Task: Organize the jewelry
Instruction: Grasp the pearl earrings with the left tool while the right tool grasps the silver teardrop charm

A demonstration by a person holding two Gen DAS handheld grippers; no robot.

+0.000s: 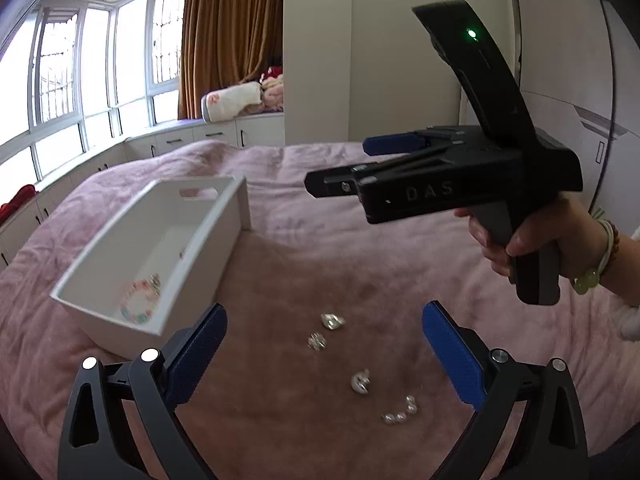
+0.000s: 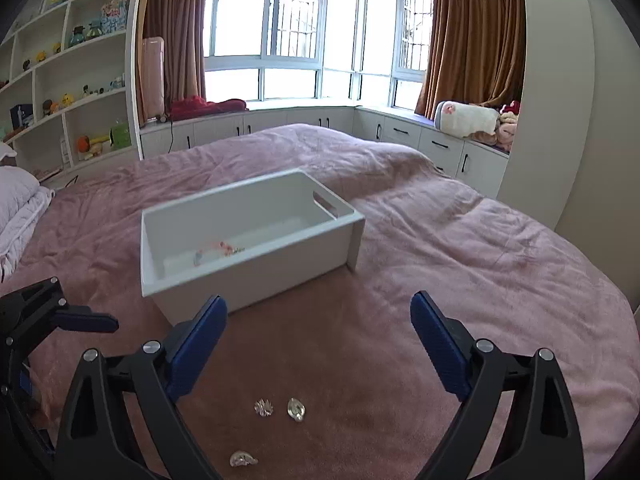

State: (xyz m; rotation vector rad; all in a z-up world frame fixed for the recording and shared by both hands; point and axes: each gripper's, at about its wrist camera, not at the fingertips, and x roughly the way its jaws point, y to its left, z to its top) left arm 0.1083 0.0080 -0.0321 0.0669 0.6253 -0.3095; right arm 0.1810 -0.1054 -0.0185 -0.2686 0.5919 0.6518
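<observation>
Both grippers hang over the pink plush bedspread [image 2: 460,240] with their blue-padded fingers spread wide and nothing between them. Low in the left wrist view, the left gripper [image 1: 324,364] frames four small silvery jewelry pieces lying loose on the cover: a faceted clear stone piece [image 1: 332,321] and a round flower-like piece [image 1: 317,341] near the centre, then a curled silver piece [image 1: 360,381] and a short pearly strand [image 1: 401,413] toward the lower right. Beyond its left finger, at centre left of the frame, sits a white rectangular open box [image 1: 100,312] with a cut-out handle slot; a pastel beaded bracelet [image 1: 141,297] lies on its floor at the near end. At right of the same frame a hand [image 1: 532,240] with bracelets on its wrist grips the handle of the right gripper [image 1: 340,164], which is held above the bed, pointing left. Seen from the right wrist view, that gripper's fingers bracket the bedspread at the bottom of the frame, with the silvery pieces below them and the white box just beyond, at centre. Brown curtains [image 2: 476,32] flank the bay window behind.
</observation>
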